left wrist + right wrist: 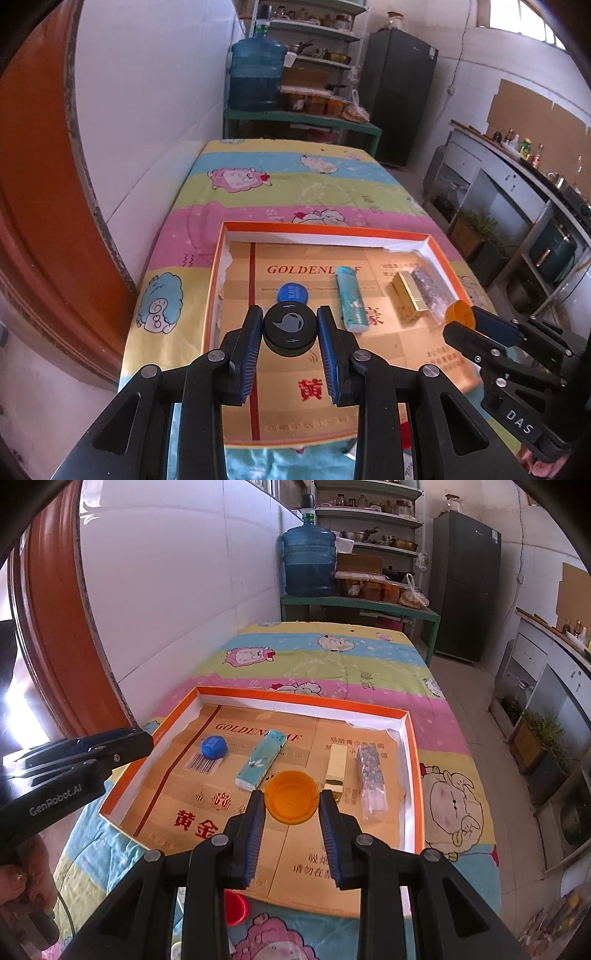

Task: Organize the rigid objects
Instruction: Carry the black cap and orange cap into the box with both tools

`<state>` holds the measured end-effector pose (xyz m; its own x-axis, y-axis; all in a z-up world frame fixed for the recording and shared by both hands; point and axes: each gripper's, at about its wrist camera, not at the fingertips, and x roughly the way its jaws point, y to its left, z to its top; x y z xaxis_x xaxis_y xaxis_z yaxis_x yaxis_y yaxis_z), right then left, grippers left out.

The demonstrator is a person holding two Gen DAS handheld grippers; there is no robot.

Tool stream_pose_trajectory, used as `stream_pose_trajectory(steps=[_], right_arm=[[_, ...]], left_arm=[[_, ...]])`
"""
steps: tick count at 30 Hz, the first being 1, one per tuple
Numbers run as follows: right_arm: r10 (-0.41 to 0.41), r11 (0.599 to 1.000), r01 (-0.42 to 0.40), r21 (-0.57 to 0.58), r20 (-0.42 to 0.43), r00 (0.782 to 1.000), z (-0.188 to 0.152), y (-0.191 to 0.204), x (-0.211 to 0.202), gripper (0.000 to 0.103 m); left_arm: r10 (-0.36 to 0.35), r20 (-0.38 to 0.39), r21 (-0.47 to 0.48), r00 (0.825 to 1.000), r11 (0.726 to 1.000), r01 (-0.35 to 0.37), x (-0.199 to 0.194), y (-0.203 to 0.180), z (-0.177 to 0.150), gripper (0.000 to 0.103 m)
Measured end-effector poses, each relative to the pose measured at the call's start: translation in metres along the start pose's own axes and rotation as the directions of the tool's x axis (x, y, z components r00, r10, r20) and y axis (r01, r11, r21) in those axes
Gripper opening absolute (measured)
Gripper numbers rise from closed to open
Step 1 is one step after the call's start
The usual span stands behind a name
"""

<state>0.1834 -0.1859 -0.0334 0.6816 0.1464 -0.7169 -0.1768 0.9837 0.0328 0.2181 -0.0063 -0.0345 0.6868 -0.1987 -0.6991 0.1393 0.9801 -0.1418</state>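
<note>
My left gripper (290, 321) is shut on a black round cap (290, 334) and holds it over the near left part of the orange-rimmed box (317, 228). My right gripper (292, 801) is shut on an orange cap (291, 796), open side towards the camera, over the box (295, 698). It also shows in the left wrist view (460, 314). In the box lie a blue cap (293, 292) (213, 746), a teal lighter (351, 300) (262, 758), a gold lighter (408, 290) (337, 766) and a glittery lighter (430, 291) (371, 777).
The box sits on a table with a cartoon cloth (295, 184), against a white wall on the left. A red cap (234, 908) lies on the cloth in front of the box. A shelf with a water jug (256, 74) stands behind the table. Counters line the right side.
</note>
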Motion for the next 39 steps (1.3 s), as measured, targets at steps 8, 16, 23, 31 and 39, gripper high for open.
stream_pose_trajectory(steps=[8, 16, 23, 31, 39], right_arm=[[0.003, 1.000, -0.003, -0.005, -0.031, 1.000, 0.004, -0.001, 0.023, 0.030], [0.003, 1.000, -0.003, -0.006, -0.058, 0.998, 0.004, -0.002, 0.040, 0.030], [0.006, 1.000, -0.007, -0.013, -0.075, 0.997, 0.006, 0.000, 0.051, 0.030], [0.019, 1.000, -0.021, -0.012, -0.099, 0.995, 0.005, 0.001, 0.064, 0.030], [0.015, 1.000, -0.016, -0.014, -0.113, 0.994, 0.004, 0.002, 0.068, 0.030]], left_arm=[[0.017, -0.068, -0.026, 0.998, 0.999, -0.019, 0.033, 0.008, 0.001, 0.031], [0.029, -0.098, -0.034, 0.995, 0.999, -0.032, 0.053, 0.014, -0.003, 0.031], [0.033, -0.113, -0.038, 0.993, 0.999, -0.037, 0.061, 0.016, -0.004, 0.031], [0.035, -0.130, -0.036, 0.991, 0.999, -0.041, 0.070, 0.016, -0.007, 0.031], [0.029, -0.136, -0.034, 0.990, 0.999, -0.034, 0.074, 0.014, -0.009, 0.031]])
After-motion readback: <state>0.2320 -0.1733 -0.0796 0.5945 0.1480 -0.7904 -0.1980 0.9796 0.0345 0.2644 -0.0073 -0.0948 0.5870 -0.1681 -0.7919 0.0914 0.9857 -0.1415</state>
